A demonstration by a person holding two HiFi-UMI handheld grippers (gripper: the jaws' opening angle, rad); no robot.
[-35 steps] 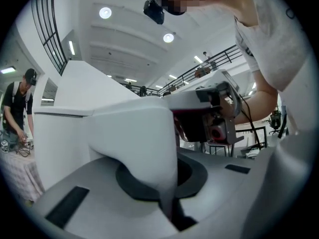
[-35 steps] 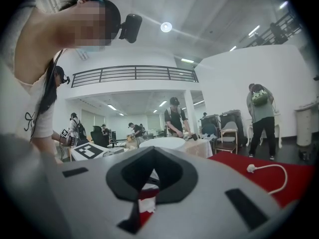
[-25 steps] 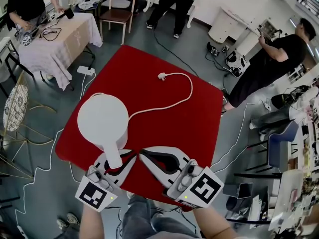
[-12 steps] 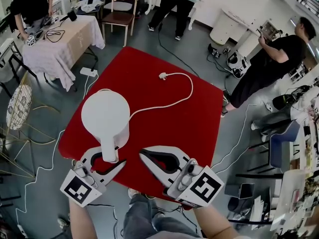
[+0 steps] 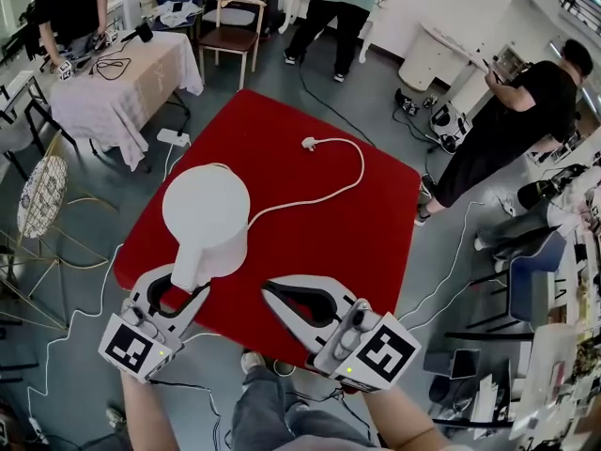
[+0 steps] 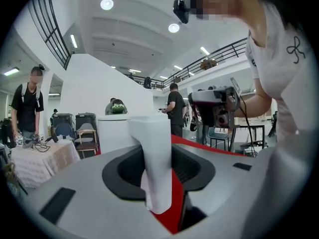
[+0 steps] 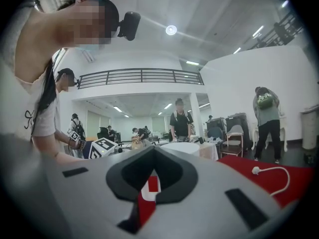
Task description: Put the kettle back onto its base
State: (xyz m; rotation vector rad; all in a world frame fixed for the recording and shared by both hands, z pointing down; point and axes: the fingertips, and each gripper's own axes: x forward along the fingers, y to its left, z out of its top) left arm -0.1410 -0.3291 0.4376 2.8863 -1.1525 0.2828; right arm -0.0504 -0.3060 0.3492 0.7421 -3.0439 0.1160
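Observation:
The white kettle (image 5: 207,210) stands upright on the red table (image 5: 347,233), its handle (image 5: 188,269) pointing toward me. Its white cord (image 5: 352,178) runs from under it to a loose plug (image 5: 307,143); the base is hidden beneath the kettle. My left gripper (image 5: 178,289) sits around the handle (image 6: 157,168), its jaws opening, with gaps showing on both sides of the handle. My right gripper (image 5: 268,289) hangs shut and empty over the table's near edge, to the right of the kettle; its tips (image 7: 152,151) meet.
People stand beyond the table on the far and right sides. A cloth-covered table (image 5: 113,73), a chair (image 5: 230,26) and a wire stool (image 5: 38,195) are at the left. Cables trail across the floor (image 5: 451,252).
The left gripper's jaws have opened off the kettle handle and the gripper has drawn back toward me and to the left. The kettle stays standing. The right gripper has barely shifted.

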